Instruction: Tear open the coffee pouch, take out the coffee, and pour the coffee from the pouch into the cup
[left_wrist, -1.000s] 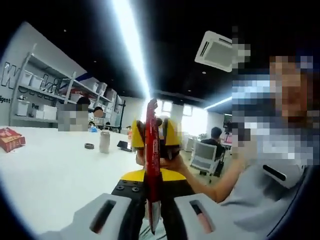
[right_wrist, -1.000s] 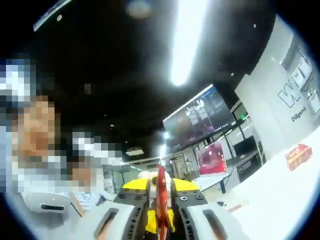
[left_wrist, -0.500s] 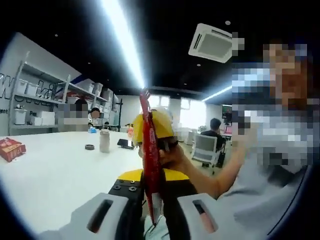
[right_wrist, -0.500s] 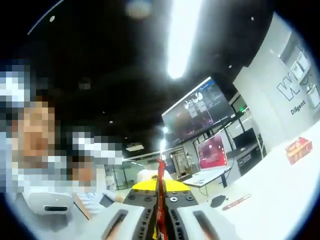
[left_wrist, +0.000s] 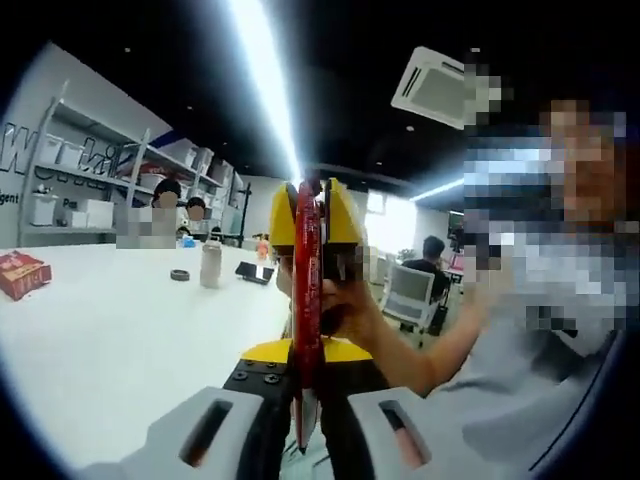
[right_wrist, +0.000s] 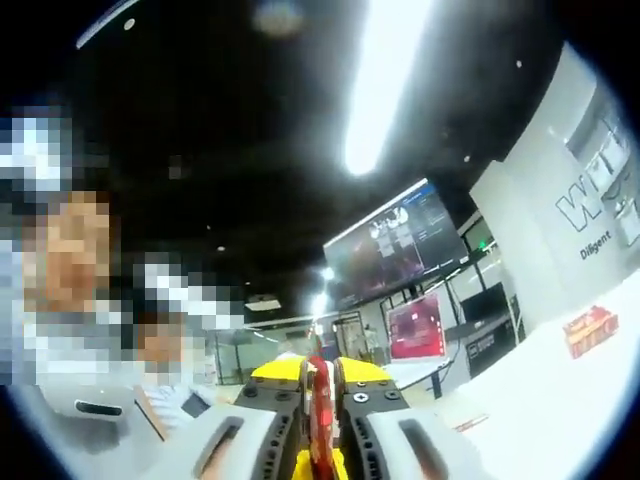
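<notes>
I see the red coffee pouch edge-on, standing upright in the air in front of a person. My left gripper is shut on its lower end. In the left gripper view my right gripper, yellow and held by a hand, pinches the pouch's upper end. In the right gripper view the pouch is a thin red strip inside my right gripper, which is shut on it, with the left gripper's yellow body just behind. A grey metal cup stands far off on the white table.
A red box lies at the table's left edge; in the right gripper view the same box shows. A black ring and a dark phone lie near the cup. Shelves and seated people are behind, with office chairs at the right.
The right gripper has straightened from a tilt, and its yellow jaws now stand on either side of the pouch's top. The pouch stands straighter. Both views shifted slightly.
</notes>
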